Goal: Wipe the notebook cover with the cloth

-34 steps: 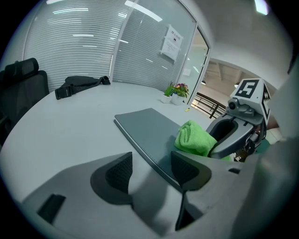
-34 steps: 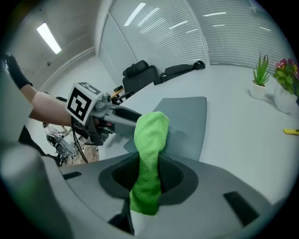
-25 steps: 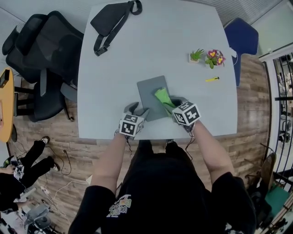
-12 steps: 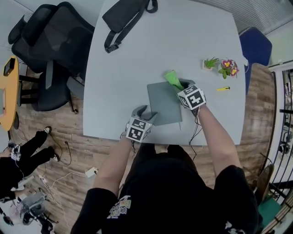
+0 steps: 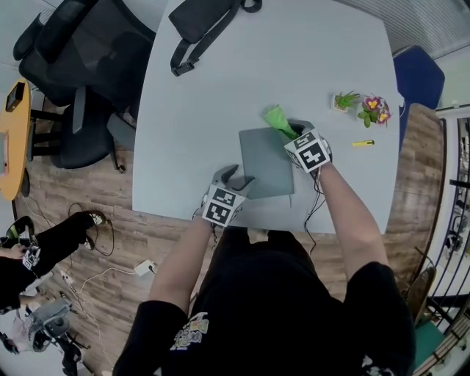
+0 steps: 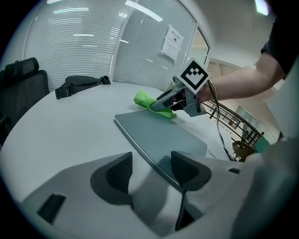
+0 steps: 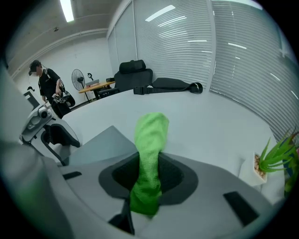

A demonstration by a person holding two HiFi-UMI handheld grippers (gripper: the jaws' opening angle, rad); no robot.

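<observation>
A grey notebook (image 5: 264,165) lies flat near the front edge of the pale table (image 5: 205,103). My right gripper (image 5: 288,131) is shut on a green cloth (image 5: 277,120) at the notebook's far right corner. In the right gripper view the cloth (image 7: 149,154) sticks up between the jaws of the right gripper (image 7: 148,175), with the notebook (image 7: 100,144) to the left. My left gripper (image 5: 233,176) is open at the notebook's near left corner. In the left gripper view the left gripper (image 6: 150,170) straddles the edge of the notebook (image 6: 161,135), and the cloth (image 6: 148,101) shows beyond.
A black bag (image 5: 205,22) lies at the table's far side. Two small potted plants (image 5: 360,105) and a yellow object (image 5: 362,143) sit at the right. A black office chair (image 5: 81,66) stands left of the table, a blue chair (image 5: 415,73) at the right. A person (image 7: 44,84) stands in the background.
My right gripper has carried the cloth across the notebook from its near edge to its far right corner. The left gripper stays at the near left corner.
</observation>
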